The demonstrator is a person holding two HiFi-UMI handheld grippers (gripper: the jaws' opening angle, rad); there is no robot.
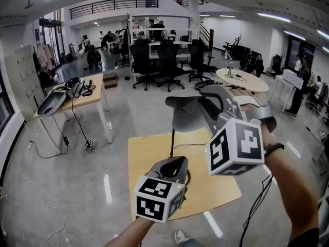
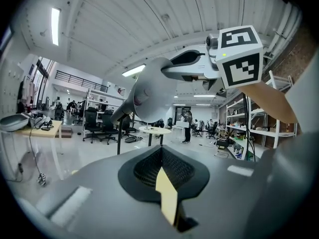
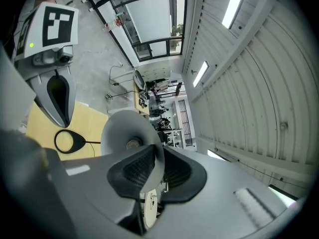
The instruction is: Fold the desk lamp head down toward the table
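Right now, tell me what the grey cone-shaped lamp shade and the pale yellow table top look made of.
The grey cone-shaped lamp shade is probably painted metal or moulded plastic: smooth, matt, thin-rimmed, soft highlights only, so either fits. The pale yellow table top is likely wood or wood-look laminate: flat, even warm colour, low sheen, no grain discernible.

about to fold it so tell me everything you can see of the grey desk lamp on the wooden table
The grey desk lamp has a smooth, matte cone-shaped shade on a thin dark stem rising from a flat, dark-rimmed round base, which rests on the light wooden table. A thin cable leaves the base. The head is raised, not folded down. The right gripper clamps the shade's rim.
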